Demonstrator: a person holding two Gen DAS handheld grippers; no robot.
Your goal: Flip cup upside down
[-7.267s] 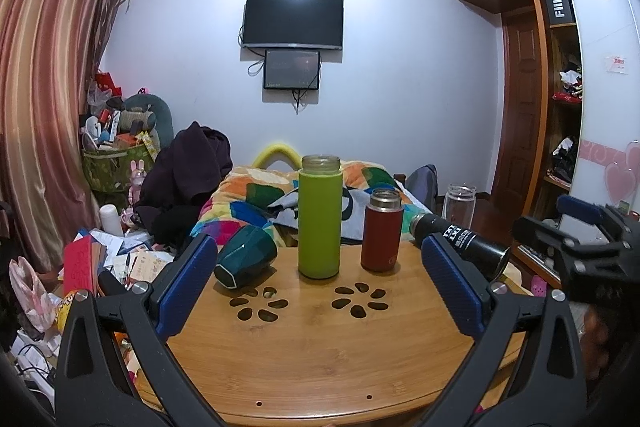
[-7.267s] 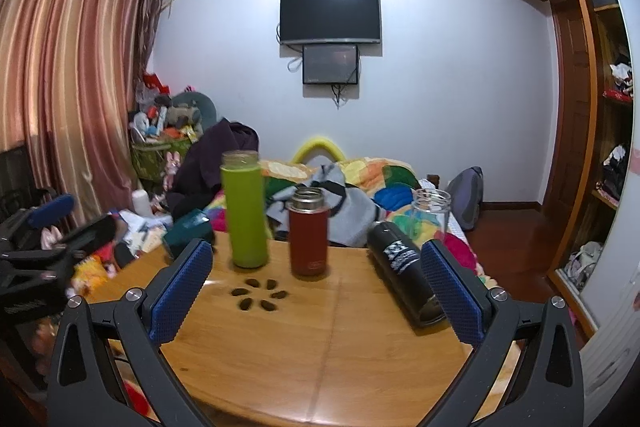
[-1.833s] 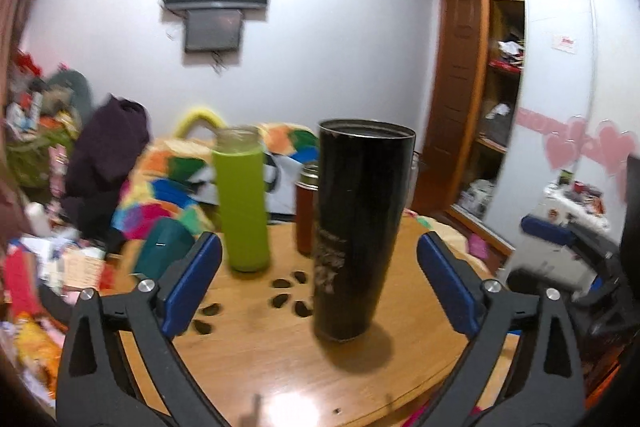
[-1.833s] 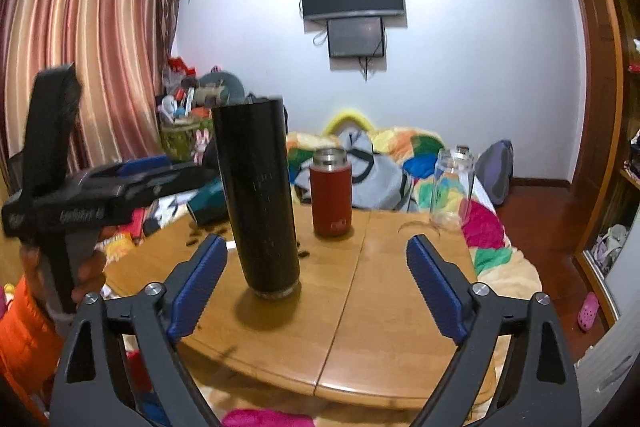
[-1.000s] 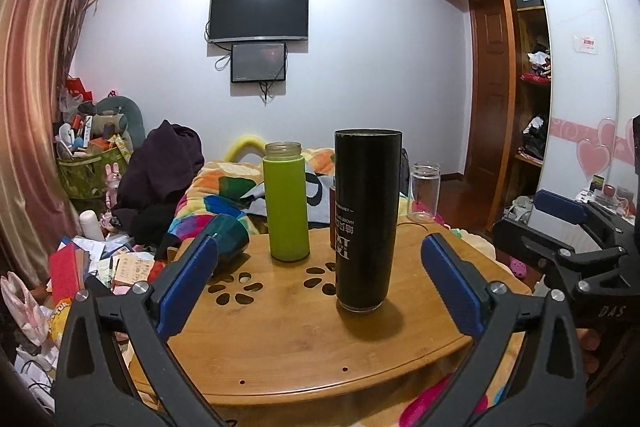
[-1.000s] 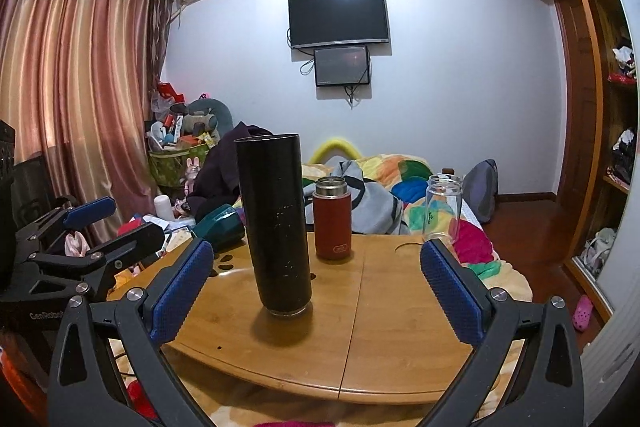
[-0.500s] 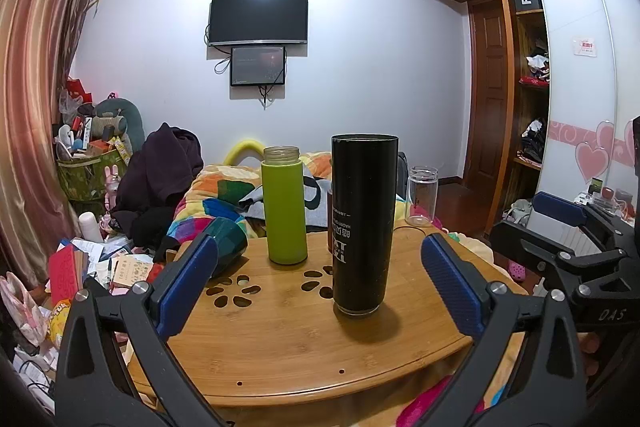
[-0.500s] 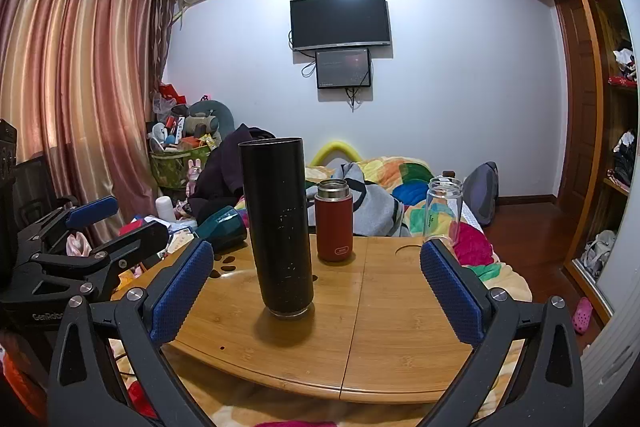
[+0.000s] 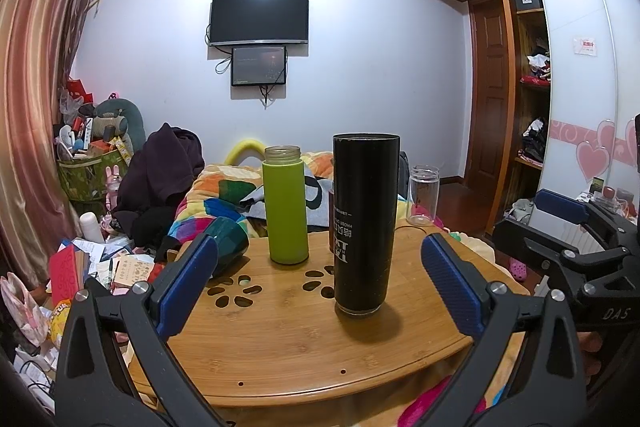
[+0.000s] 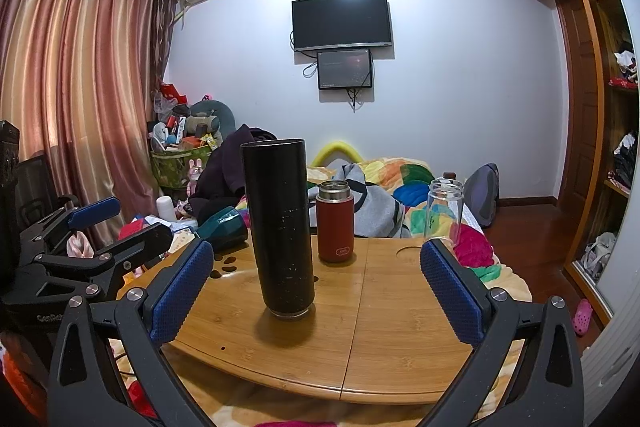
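Cup [image 9: 364, 227], tall black cylinder, stands upright on wooden table [image 9: 280, 339], printed text inverted, so flip looks done. Long axis vertical. Cup sits ahead of both tools, apart from each. Left gripper [image 9: 316, 283] spread wide, empty, cup slightly right of centre. Right gripper [image 10: 316, 287] likewise wide, empty, cup slightly left. Behind cup: green bottle [image 9: 285, 205], red flask [image 10: 335, 221], glass jar [image 10: 445, 209].

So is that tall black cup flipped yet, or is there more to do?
The black cup stands on the table with its printed lettering upside down, so the flip looks done. The left gripper and right gripper are open, holding nothing. Nothing obvious remains.
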